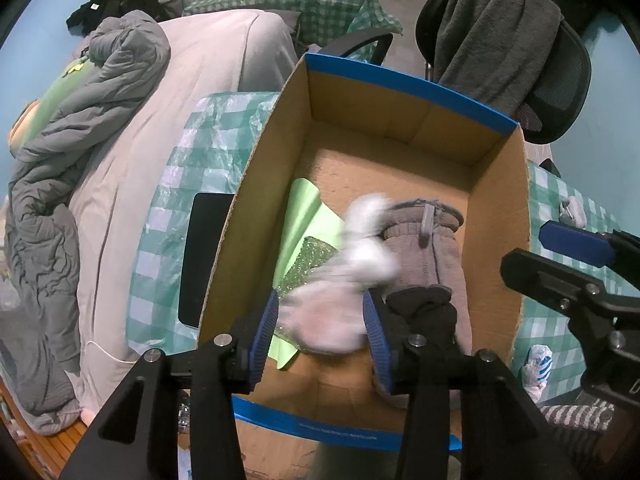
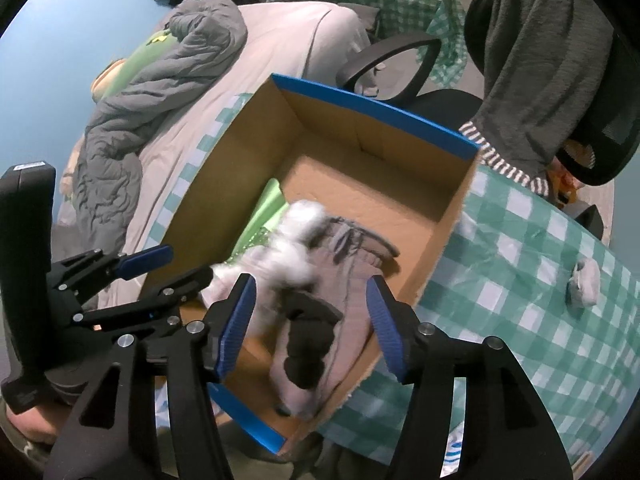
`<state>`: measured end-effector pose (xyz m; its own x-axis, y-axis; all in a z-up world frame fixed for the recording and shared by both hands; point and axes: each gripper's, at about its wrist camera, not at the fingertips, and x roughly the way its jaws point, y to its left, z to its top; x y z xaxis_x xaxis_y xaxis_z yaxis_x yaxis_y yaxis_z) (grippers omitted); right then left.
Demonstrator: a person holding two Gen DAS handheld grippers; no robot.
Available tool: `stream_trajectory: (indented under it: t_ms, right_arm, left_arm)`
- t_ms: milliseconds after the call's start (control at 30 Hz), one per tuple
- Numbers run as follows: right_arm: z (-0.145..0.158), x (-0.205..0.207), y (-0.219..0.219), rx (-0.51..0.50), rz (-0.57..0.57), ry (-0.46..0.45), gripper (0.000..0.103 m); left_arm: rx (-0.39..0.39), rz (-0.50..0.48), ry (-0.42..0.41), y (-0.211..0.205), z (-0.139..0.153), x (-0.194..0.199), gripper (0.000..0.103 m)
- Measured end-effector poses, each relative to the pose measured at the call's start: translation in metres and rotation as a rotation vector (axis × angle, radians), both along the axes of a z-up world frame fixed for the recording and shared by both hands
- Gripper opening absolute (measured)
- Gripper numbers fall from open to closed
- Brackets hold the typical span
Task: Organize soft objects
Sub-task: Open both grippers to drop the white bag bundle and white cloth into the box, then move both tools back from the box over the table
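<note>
- One cardboard box (image 1: pixel 496 216) takes up most of both views, open-topped on the checked tablecloth (image 2: pixel 520 240), with both grippers pointing steeply down into it.
- A grey knit garment (image 1: pixel 432 248) lies on the box floor, its long axis running from the near wall toward the far wall; a dark glove (image 1: pixel 424 312) rests on its near end.
- A white fluffy item (image 1: pixel 360 264), blurred as though falling, lies beside the grey piece and over a green sheet (image 1: pixel 308 216); it runs from between the left gripper's pads away toward the box middle.
- The left gripper (image 1: pixel 324 336) is nearer to it: jaws parted, pads flanking the white item without pressing, so I judge it released.
- The right gripper (image 2: pixel 312 320) hangs over the dark glove and grey garment, jaws spread, gripping nothing.
- A small grey sock (image 2: pixel 584 280) waits outside on the cloth, right of the box, nearer the right hand; that looks like the next pick.
</note>
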<state>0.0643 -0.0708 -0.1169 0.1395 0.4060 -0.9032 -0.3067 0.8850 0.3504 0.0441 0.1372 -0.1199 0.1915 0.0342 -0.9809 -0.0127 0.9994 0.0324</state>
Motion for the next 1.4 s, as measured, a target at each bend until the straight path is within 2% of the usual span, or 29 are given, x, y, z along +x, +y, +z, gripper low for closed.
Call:
stream_trajectory:
  t_ms: [200, 367, 1300, 1400]
  right_arm:
    - [0.004, -0.002, -0.019, -0.004, -0.03, -0.008, 0.065]
    - [0.005, -0.005, -0.038, -0.008, -0.057, -0.011, 0.07]
    - [-0.003, -0.026, -0.162, -0.039, -0.198, 0.013, 0.071]
    - [-0.005, -0.028, -0.174, -0.046, -0.211, 0.016, 0.072]
  left_arm:
    - [0.012, -0.018, -0.013, -0.013, 0.006, 0.0, 0.051]
    - [0.014, -0.034, -0.013, -0.028, 0.009, 0.002, 0.052]
    - [0.028, -0.144, -0.016, -0.13, 0.021, -0.002, 0.059]
    - [0.027, -0.158, -0.014, -0.141, 0.021, -0.001, 0.063]
